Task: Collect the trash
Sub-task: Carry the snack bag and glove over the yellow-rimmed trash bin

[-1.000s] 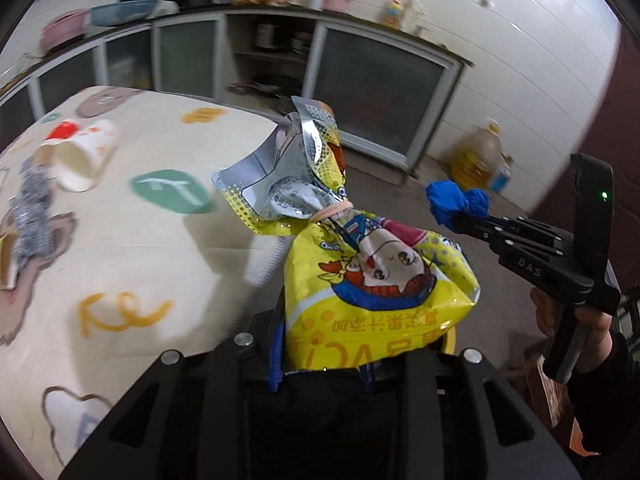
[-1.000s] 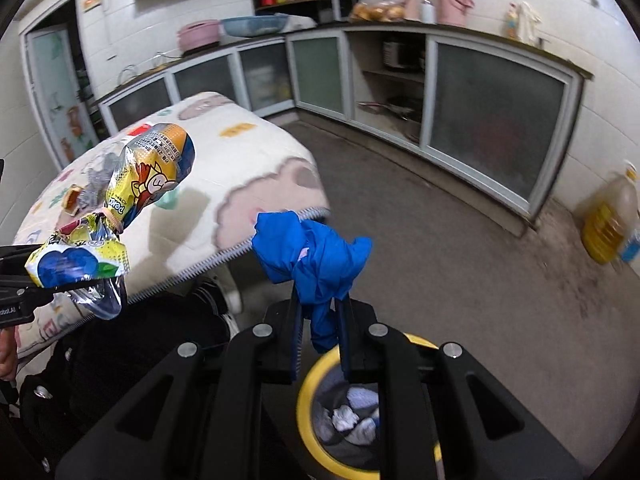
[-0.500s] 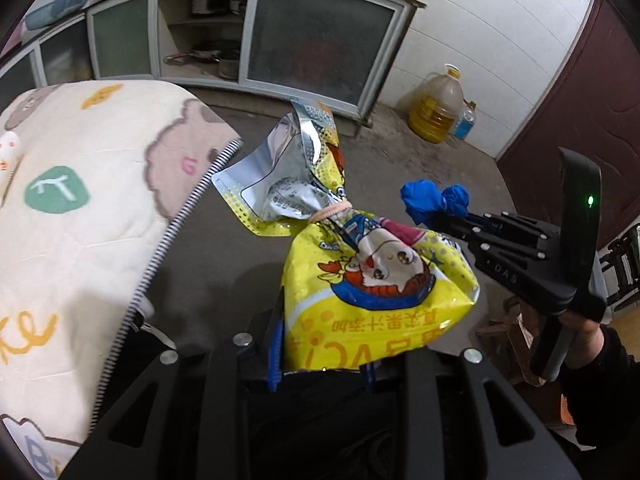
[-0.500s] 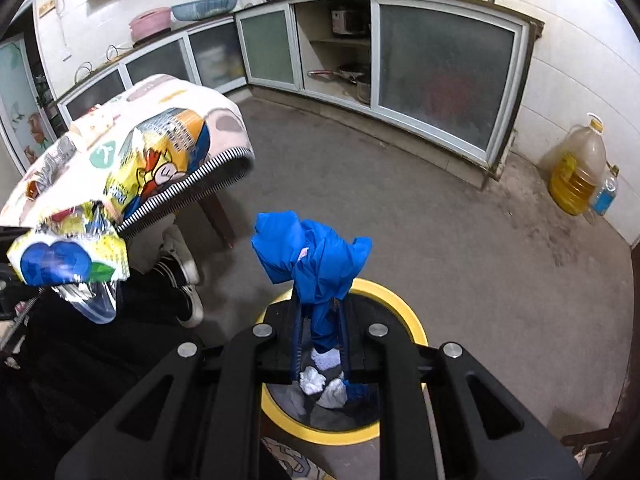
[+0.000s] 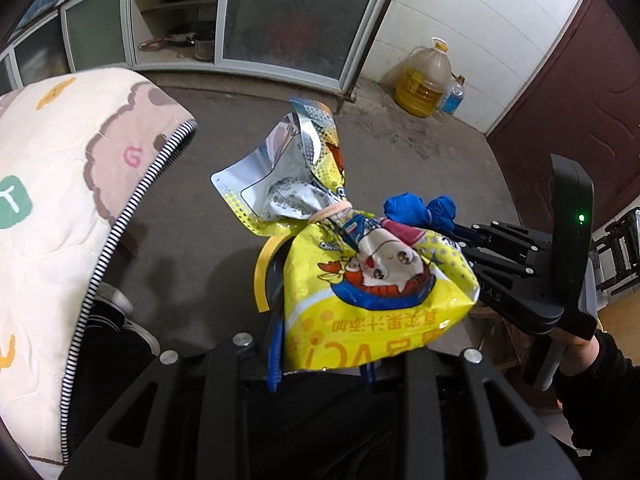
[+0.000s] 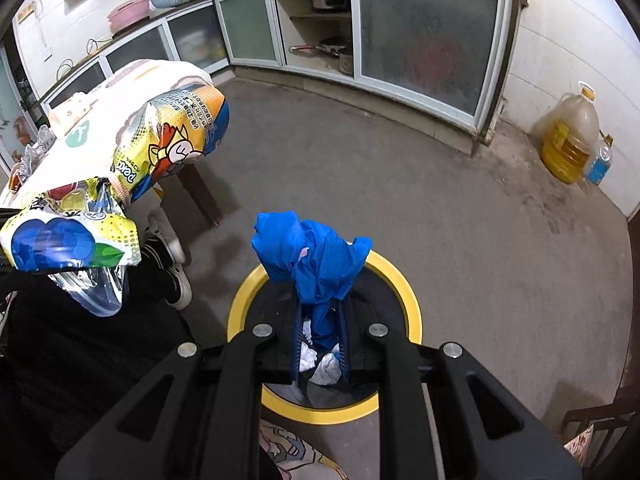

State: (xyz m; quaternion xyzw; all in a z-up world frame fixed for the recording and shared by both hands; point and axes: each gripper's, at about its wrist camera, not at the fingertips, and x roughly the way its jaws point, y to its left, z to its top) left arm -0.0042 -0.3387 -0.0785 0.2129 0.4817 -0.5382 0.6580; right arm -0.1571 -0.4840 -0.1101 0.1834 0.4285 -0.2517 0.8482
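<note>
Snack bag (image 5: 372, 280) clamped in left hand-held gripper (image 5: 324, 364) (above yellow-rimmed bin (image 6: 408, 300)).

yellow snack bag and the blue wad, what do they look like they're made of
Yellow snack bag: likely metallised plastic film, glossy; the opened top shows a silvery mirror-like inside and sharp creases. It is clamped in the left gripper.

Blue wad: thin soft material, matte, maybe a plastic glove or film; it bunches in limp folds without shine. It is pinched in the right gripper.
</note>
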